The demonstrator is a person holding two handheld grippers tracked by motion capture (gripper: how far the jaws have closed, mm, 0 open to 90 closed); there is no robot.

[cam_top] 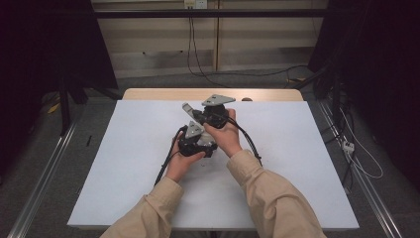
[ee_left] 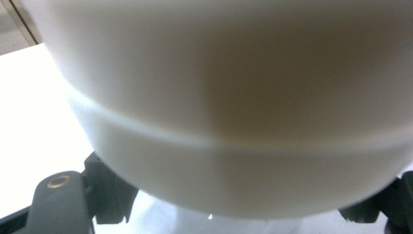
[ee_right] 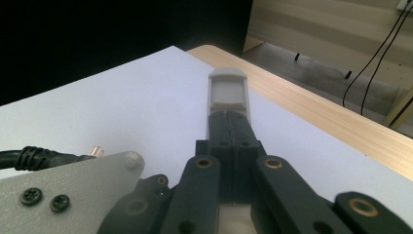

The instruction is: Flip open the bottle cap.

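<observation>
The right gripper (cam_top: 187, 108) has its two black jaws pressed flat together with nothing between them; its pale grey fingertips (ee_right: 228, 87) point away over the sheet. Just beneath and beside it, the left gripper (cam_top: 205, 148) is closed round a white object (ee_left: 234, 122), which sits right before its camera as a smooth, rounded, glossy body with one faint seam running across it; what it is cannot be told. In the high view the hands hide it.

There are two grippers, each with one grey three-cornered plate (cam_top: 218, 100) held by small dark screws, and each trailing one ribbed black cable (cam_top: 166, 161). Two hands in beige sleeves (cam_top: 277, 198) hold them close together, touching.

Under the grippers lies a matte white sheet (cam_top: 124, 163), flat and rectangular, covering nearly all of a light wooden table (cam_top: 148, 93), whose bare grained edge shows beyond the tools. Farther out, grey floor, metal rails (cam_top: 44, 173) on both sides, black curtains, a pale panelled wall and loose cables hanging from a socket.
</observation>
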